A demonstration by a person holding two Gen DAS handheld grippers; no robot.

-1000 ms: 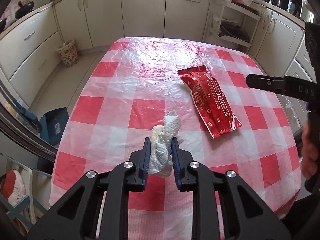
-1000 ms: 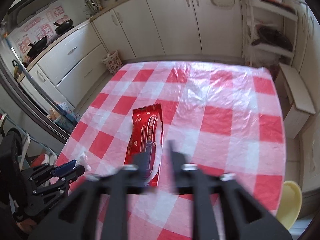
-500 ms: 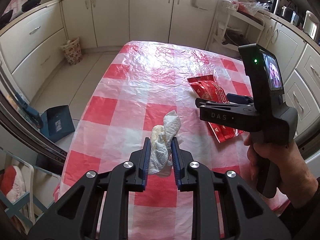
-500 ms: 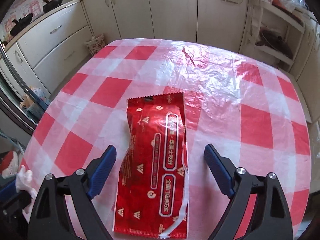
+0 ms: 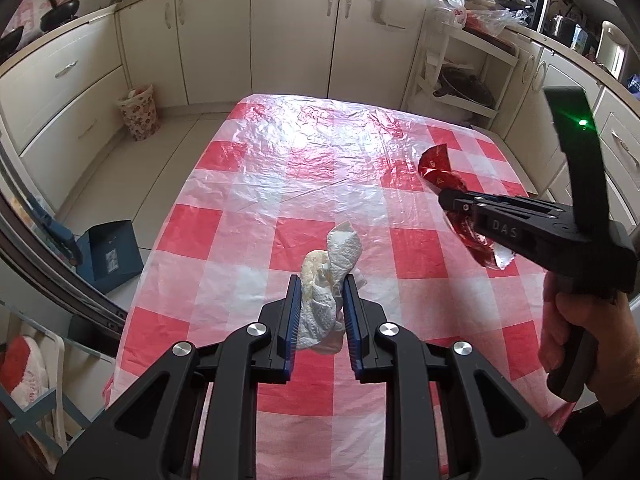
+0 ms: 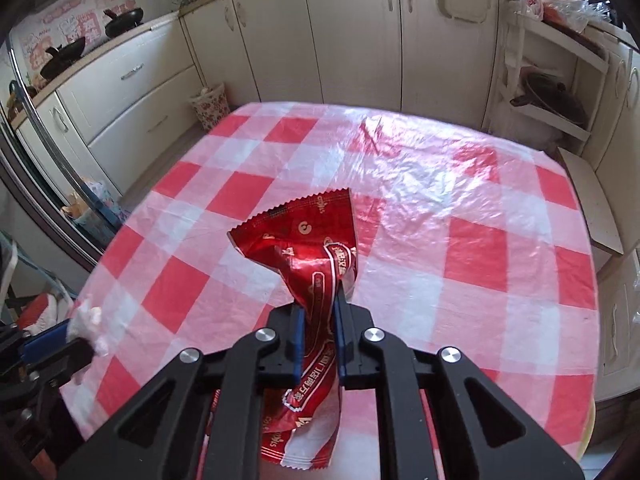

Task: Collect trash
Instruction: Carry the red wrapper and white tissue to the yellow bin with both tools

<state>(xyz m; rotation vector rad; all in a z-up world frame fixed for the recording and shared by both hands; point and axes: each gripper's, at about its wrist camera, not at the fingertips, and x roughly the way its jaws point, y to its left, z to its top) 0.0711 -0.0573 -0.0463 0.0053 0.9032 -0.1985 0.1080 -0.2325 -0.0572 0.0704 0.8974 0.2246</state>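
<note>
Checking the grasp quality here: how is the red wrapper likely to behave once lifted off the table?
Probably floppy: the red wrapper already buckles and creases where the right gripper, whose jaws have just closed on it, pinches it. It looks thin and flat, so likely very light. Its glossy foil may slide between the pads, so slipping seems possible.

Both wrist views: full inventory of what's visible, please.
red wrapper: 1, red foil, crumpled, clamped in right tool
tissue wad: 1, white, clamped in left tool
tablecloth: 1, red and white check under clear plastic, covers table
floral bin: 1, patterned, floor by the cabinets
blue box: 1, blue, floor left of table
cabinets: cream, along the walls
black pans: 2, on left counter
left tool: 1, black, blue pads
right tool: 1, black, jaws just closed
hand: 1, on right tool's handle
</note>
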